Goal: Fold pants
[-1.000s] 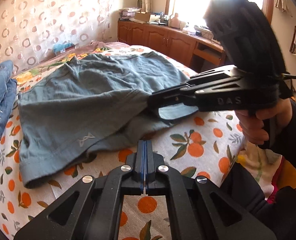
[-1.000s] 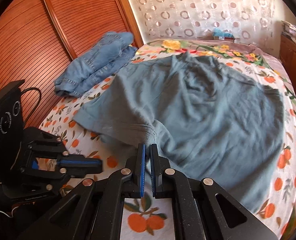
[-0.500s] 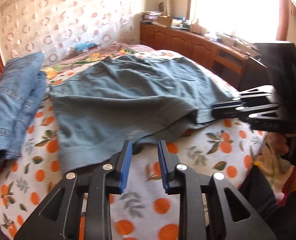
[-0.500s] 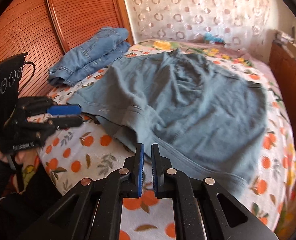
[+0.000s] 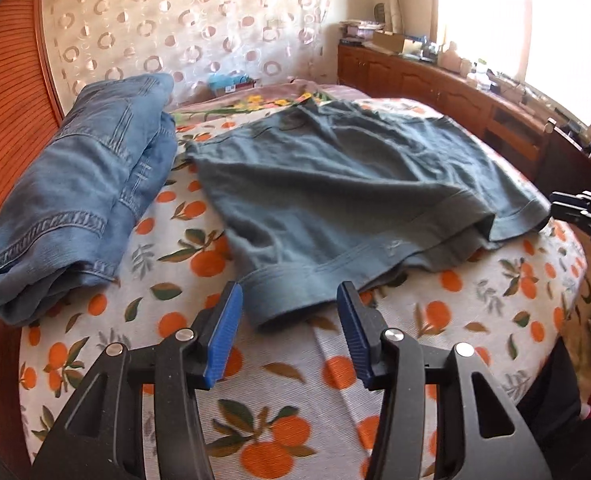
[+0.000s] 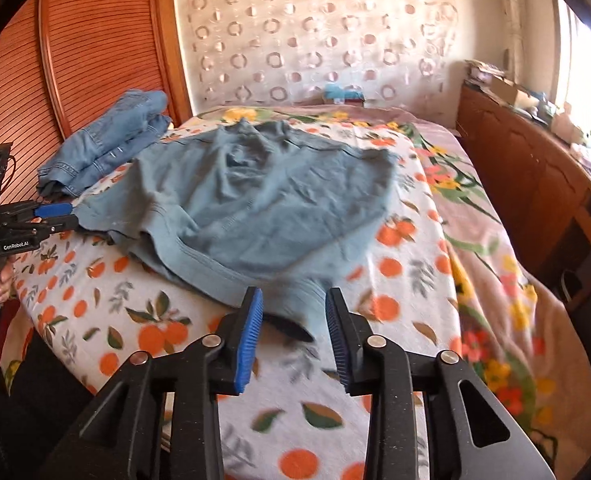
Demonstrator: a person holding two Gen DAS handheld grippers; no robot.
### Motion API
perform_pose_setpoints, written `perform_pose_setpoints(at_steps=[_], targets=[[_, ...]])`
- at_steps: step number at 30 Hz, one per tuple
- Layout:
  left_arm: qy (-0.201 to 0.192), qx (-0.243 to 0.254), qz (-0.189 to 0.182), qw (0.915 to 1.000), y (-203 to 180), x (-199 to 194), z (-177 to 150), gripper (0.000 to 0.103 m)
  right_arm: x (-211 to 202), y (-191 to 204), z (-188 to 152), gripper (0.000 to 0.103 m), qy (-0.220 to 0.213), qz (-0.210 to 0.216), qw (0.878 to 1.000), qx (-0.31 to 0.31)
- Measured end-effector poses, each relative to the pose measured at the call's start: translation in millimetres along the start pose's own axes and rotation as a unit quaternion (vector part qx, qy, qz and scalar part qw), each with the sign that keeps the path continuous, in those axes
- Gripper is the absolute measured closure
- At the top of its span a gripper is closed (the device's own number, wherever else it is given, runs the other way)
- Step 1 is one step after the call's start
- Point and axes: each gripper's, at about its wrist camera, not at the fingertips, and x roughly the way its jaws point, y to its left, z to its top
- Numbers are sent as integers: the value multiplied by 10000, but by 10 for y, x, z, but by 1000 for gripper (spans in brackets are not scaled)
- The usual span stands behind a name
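Observation:
A pair of grey-blue shorts (image 5: 335,192) lies spread on the bed, waistband far, leg hems near; it also shows in the right wrist view (image 6: 263,200). My left gripper (image 5: 289,328) is open and empty, its blue pads on either side of the near-left leg hem. My right gripper (image 6: 293,332) is open and empty, just in front of the other leg hem. The right gripper shows at the right edge of the left wrist view (image 5: 587,216). The left gripper shows at the left in the right wrist view (image 6: 55,218).
Folded blue jeans (image 5: 83,192) lie at the bed's left side by a ribbed wooden wardrobe (image 6: 75,48). The bedsheet (image 5: 295,400) has an orange-fruit print. A wooden cabinet (image 6: 527,184) with clutter runs along the right side under a window.
Both grippers have opened; the right one let go of the shorts' fabric. The shorts now lie flatter on the bed, and the grippers have moved apart to the two leg hems.

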Motion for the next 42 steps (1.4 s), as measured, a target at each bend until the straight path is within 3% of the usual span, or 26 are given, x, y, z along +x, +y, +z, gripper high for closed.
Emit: perform_pose_setpoints(at_steps=[10,12,14,15,16,18,21,31,36,41,42], targets=[[117,-57,21,9999,81,89,-71,54,91,11,-4,64,200,-127,9997,-77],[140,-88,-44,9999,101,114,-61,68,159,14,29,64,231,-175,9996,-66],[143,-142,-8,9998,124,125,-47,76,228,-15,36,64,326,-192,9993,46],[128,-170,-21,9998,139,117,-40,84,239,-31,35,68,330,-171,9992,114],[94,-197,-24,9998,154,104,-34,87,237,-44,36,84,306,-148,9993,147],[-37,-272,25,9996,201,47,-18,96,201,-75,37,95,227,-121,9995,201],[-232,-458,47,9987,297,-107,-5,97,134,-144,35,100,99,-125,9995,274],[-330,-573,-164,9977,244,-602,-314,97,-283,-179,-230,100,122,203,9986,475],[-50,-613,42,9981,250,-521,-525,97,-265,-273,-474,100,384,176,9962,765],[-1,-844,-48,9964,380,-481,-613,97,-282,-269,-456,100,351,185,9963,766],[-32,-866,-69,9962,390,-492,-599,93,-282,-262,-443,100,360,157,9967,716]])
